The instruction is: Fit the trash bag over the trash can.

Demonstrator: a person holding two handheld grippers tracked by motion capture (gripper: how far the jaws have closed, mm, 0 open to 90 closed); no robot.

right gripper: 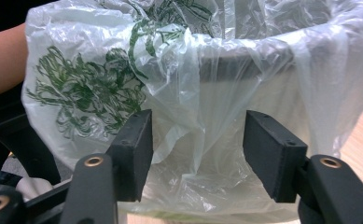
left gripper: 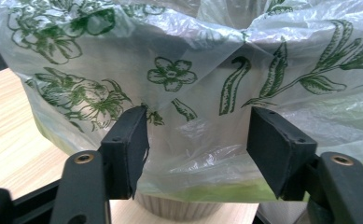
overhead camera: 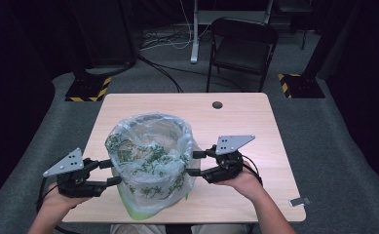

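High view: bag-lined bin (overhead camera: pixel 150 161) between both grippers' parted, empty jaws; chair (overhead camera: pixel 243 48) beyond table (overhead camera: pixel 255 126).

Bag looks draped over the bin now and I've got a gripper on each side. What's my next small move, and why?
Probably close both grippers onto the loose plastic, then tug it down. The left gripper and right gripper stand open against the bag, with film bulging between the jaws but not pinched. The bag is folded over the bin rim, yet hangs slack and wrinkled on both sides.
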